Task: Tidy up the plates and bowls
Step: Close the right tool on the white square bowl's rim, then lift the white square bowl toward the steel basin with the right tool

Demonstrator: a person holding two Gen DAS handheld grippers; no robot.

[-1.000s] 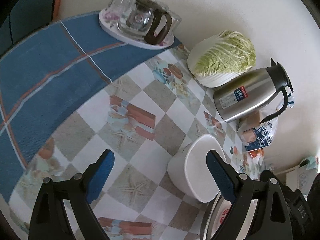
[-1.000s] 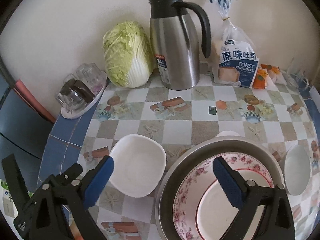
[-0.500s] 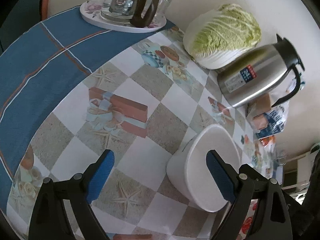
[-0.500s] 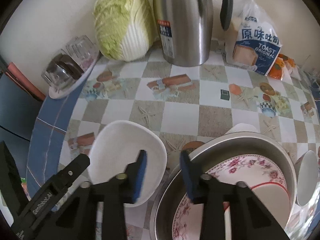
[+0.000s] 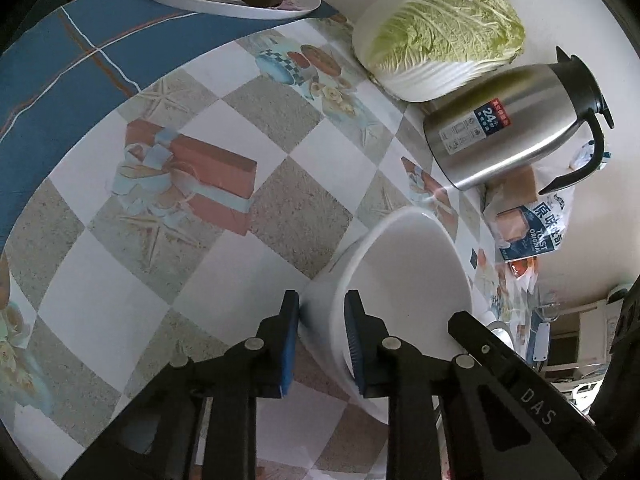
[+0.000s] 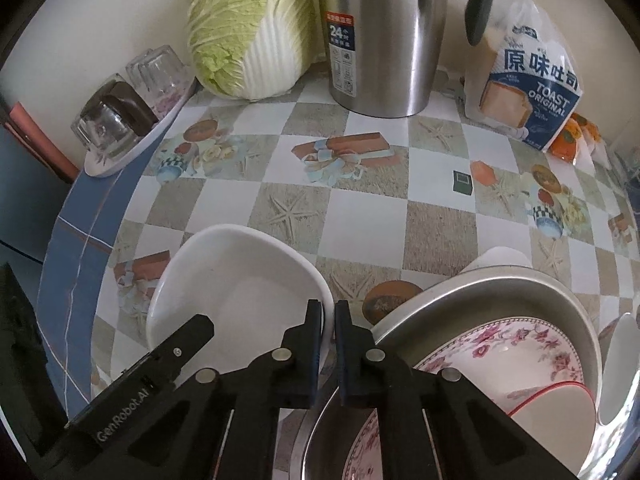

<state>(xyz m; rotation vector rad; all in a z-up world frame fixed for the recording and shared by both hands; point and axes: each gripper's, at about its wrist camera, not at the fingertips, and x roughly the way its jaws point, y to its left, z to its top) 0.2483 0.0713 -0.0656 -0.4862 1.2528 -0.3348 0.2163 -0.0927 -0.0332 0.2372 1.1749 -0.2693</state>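
A white squarish bowl (image 5: pixel 404 280) sits on the checked tablecloth; it also shows in the right wrist view (image 6: pixel 240 292). My left gripper (image 5: pixel 322 336) is shut on its near rim, one pad outside and one inside. My right gripper (image 6: pixel 328 332) is shut on the bowl's opposite rim, next to a metal basin (image 6: pixel 492 292). The basin holds a floral plate (image 6: pixel 520 344) and a red-rimmed plate (image 6: pixel 556 408). The other gripper's body (image 6: pixel 140 384) reaches in over the bowl from the left.
Along the wall stand a napa cabbage (image 6: pixel 248 28), a steel thermos jug (image 6: pixel 380 36), a toast bag (image 6: pixel 528 88) and a tray of glasses (image 6: pixel 128 120). A small white bowl (image 6: pixel 616 372) sits right of the basin. Another white dish (image 6: pixel 500 258) peeks behind it.
Both grippers went from wide open to shut. The left closed on the white bowl's rim; the right moved left from over the basin and closed on the bowl's other rim.
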